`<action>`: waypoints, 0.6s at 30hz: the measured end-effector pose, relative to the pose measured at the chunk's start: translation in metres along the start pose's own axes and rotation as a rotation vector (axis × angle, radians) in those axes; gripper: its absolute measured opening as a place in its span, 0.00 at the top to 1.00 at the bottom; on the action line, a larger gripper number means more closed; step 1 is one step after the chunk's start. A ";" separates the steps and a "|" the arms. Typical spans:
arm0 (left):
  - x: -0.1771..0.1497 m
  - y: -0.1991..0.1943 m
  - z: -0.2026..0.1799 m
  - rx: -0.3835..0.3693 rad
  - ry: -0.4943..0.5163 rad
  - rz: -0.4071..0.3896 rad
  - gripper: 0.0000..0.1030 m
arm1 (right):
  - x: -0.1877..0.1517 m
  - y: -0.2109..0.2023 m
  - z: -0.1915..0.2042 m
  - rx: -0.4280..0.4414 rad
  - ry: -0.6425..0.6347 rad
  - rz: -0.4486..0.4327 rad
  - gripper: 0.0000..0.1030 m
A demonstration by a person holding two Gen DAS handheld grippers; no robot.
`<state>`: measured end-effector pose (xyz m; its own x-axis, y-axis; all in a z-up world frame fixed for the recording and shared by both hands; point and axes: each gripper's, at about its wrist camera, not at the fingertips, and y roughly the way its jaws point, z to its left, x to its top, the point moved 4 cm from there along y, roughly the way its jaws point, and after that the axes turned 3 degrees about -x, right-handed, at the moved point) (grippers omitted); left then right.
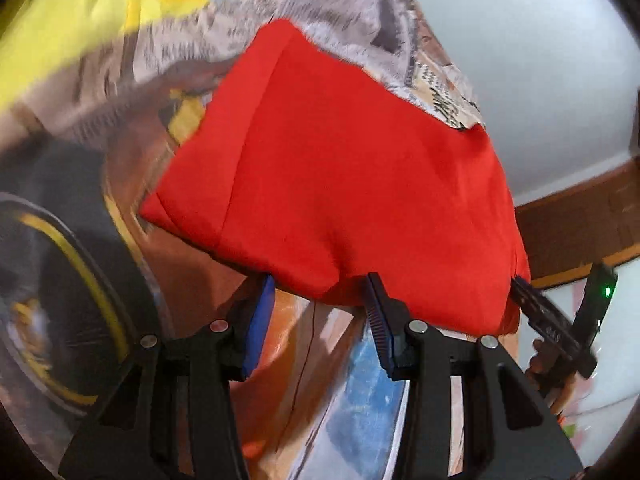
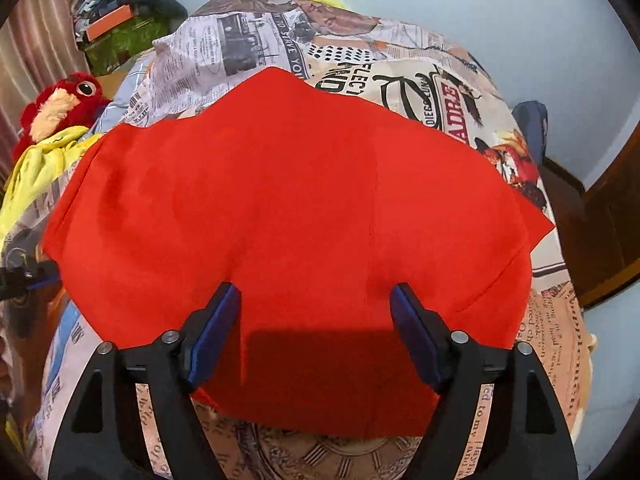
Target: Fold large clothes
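Observation:
A folded red garment (image 2: 296,216) lies flat on a bed with a newspaper-print cover (image 2: 420,80). It also shows in the left wrist view (image 1: 340,184). My right gripper (image 2: 316,312) is open, its jaws spread over the garment's near edge, holding nothing. My left gripper (image 1: 320,300) is open at the garment's left side edge, its blue-padded fingers (image 1: 260,320) just short of the cloth. The right gripper (image 1: 560,328) shows at the far right of the left wrist view, by the garment's corner. The left gripper (image 2: 24,276) shows at the left edge of the right wrist view.
A yellow cloth (image 2: 36,168) and a red plush toy (image 2: 64,100) lie at the bed's left side. Boxes and clutter (image 2: 120,28) sit at the back left. A dark wooden bed frame (image 2: 608,232) runs along the right, with a pale wall behind.

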<state>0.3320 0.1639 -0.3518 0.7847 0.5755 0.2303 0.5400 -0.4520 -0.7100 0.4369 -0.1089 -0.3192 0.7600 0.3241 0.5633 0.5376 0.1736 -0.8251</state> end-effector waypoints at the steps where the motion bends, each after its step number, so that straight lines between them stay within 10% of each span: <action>1: 0.001 0.006 0.002 -0.012 -0.018 0.002 0.57 | -0.001 0.001 -0.002 0.014 0.016 0.004 0.26; 18: 0.067 0.055 0.012 -0.160 -0.271 -0.127 0.65 | -0.003 0.006 -0.008 0.065 0.110 0.034 0.19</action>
<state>0.4105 0.1851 -0.3836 0.6102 0.7845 0.1102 0.6860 -0.4536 -0.5689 0.4412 -0.1166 -0.3259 0.8148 0.2280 0.5330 0.4885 0.2251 -0.8431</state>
